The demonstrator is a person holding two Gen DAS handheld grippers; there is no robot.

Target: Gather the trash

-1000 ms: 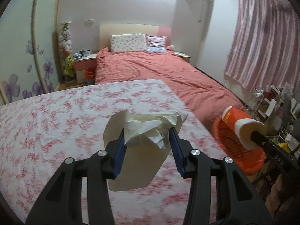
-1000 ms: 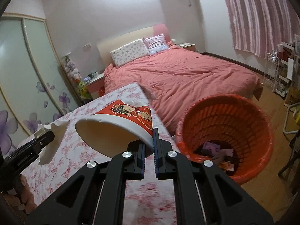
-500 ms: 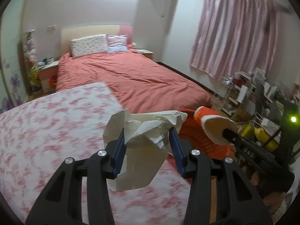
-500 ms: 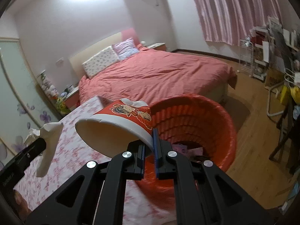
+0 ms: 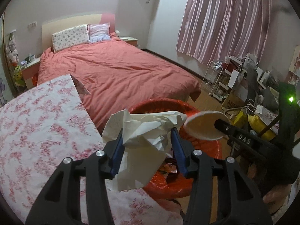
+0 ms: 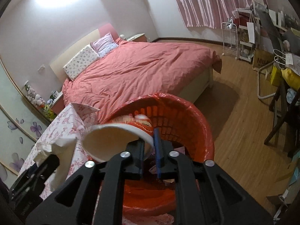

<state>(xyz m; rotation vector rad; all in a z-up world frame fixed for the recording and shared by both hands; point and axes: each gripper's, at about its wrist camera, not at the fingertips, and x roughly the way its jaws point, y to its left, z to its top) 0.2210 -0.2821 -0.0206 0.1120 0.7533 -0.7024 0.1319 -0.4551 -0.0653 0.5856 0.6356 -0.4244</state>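
Observation:
My left gripper (image 5: 147, 140) is shut on a crumpled white tissue (image 5: 146, 127) and holds it at the near rim of the orange trash basket (image 5: 165, 183). My right gripper (image 6: 150, 150) has its jaws slightly parted, and the red-and-white paper cup (image 6: 116, 138) tips over the basket (image 6: 189, 116) with its rim still against the left finger. The cup (image 5: 204, 125) and the right gripper also show in the left wrist view, above the basket. Some trash lies inside the basket.
A table with a pink floral cloth (image 5: 41, 127) stands left of the basket. A large bed with a red cover (image 5: 120, 71) lies behind. Cluttered shelves and bags (image 5: 249, 93) stand at the right on the wooden floor (image 6: 243, 140).
Both grippers have swung right from over the table to the basket. The right gripper's jaws have parted and the cup has tipped downward into the basket.

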